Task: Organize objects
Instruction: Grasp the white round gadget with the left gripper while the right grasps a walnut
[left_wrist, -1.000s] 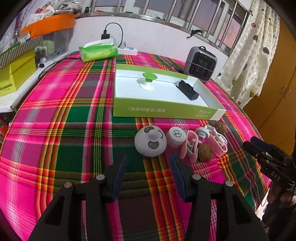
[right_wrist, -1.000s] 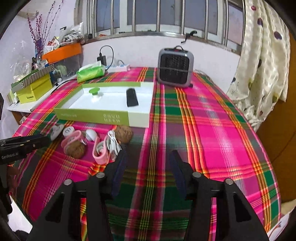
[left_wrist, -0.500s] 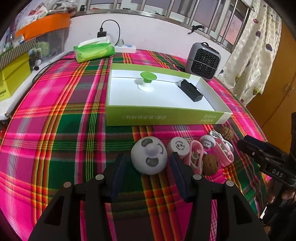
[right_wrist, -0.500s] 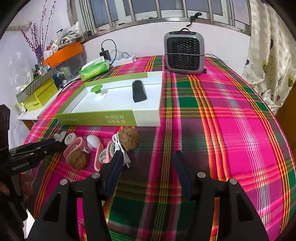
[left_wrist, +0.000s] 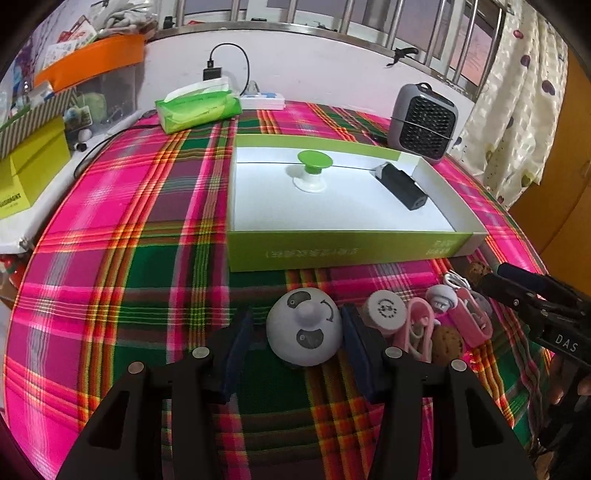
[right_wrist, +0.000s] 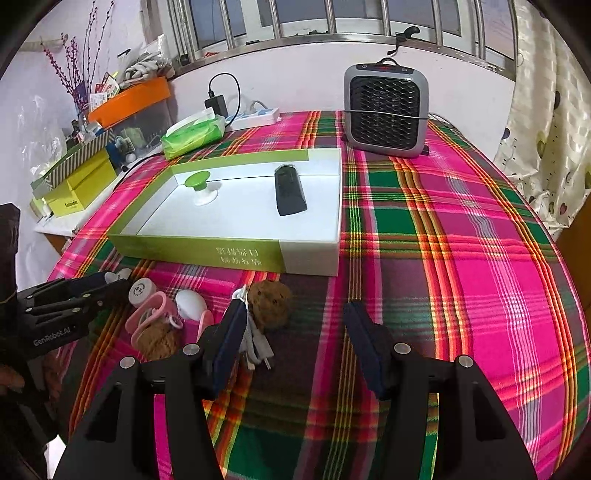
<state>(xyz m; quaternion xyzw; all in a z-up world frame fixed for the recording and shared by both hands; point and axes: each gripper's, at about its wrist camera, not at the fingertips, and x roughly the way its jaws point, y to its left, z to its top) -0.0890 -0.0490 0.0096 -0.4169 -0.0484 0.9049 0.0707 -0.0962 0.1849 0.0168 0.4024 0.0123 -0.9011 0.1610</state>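
The white dome-shaped plastic toy with grey face markings (left_wrist: 304, 330) sits low in the centre of my left wrist view, on the pink-and-green plaid cloth of the bench (left_wrist: 122, 258), just below the long green-and-white cardboard box (left_wrist: 332, 251). My left hand-held gripper (left_wrist: 297, 341) points down at a slant, its jaws spread to either side of the dome; the right pad looks almost against it, the left pad stands a little off, so I see no pinch. The dome shows a small knob on top and three grey marks around it. To its right lies a huddle of small things: a white round cap (left_wrist: 386, 310), pink clips (left_wrist: 419, 326) and a brown walnut (left_wrist: 447, 341).

In the right wrist view, my right hand-held gripper (right_wrist: 295, 334) also tilts downward, jaws spread with only cloth between them. Its left pad is just beside a white coiled cable (right_wrist: 255, 343) and a second brown walnut (right_wrist: 269, 301).
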